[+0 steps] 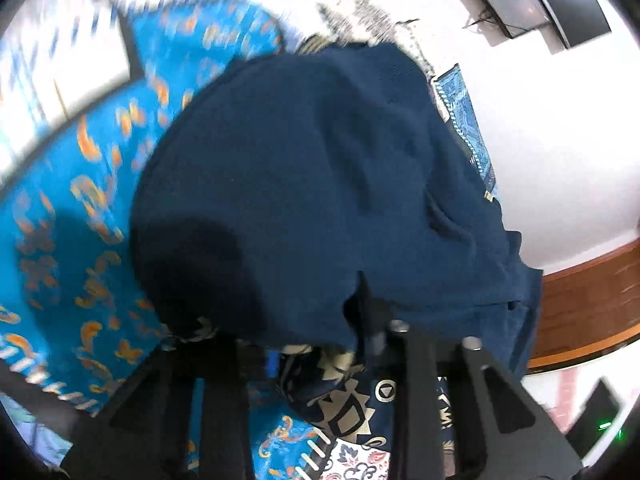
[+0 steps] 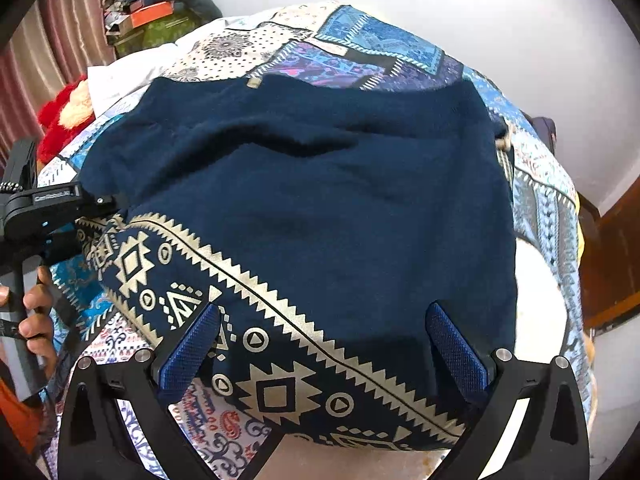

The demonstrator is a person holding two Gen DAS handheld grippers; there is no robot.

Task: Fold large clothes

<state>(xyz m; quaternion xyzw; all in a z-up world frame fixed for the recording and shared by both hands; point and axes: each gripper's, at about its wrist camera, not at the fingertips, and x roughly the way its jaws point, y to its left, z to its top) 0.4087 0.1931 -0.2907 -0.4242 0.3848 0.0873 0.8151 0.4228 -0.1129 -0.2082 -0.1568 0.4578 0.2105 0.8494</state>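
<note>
1. One left gripper (image 1: 360, 320), seen by its own camera, is clenched on a bunched edge of the navy garment (image 1: 320, 168), which spreads away over the patterned bedspread (image 1: 80, 240).
2. Two blue fingers (image 2: 456, 348) of the right gripper (image 2: 324, 348) stand released, straddling the garment's gold-printed hem (image 2: 280, 392); that hem runs left to right, nearest this gripper.

Left wrist view: sits very near navy garment (image 1: 320, 184), looks along own fingers across fabric toward white wall (image 1: 560, 160); blurred, tilted. Right wrist view: higher, farther back, looks down over right gripper (image 2: 320, 344) at same garment (image 2: 320, 184) on patchwork bedspread (image 2: 360, 52), wall far. Shared: garment, bedspread. Left gripper (image 2: 100, 200) visible at left edge of right view.
</note>
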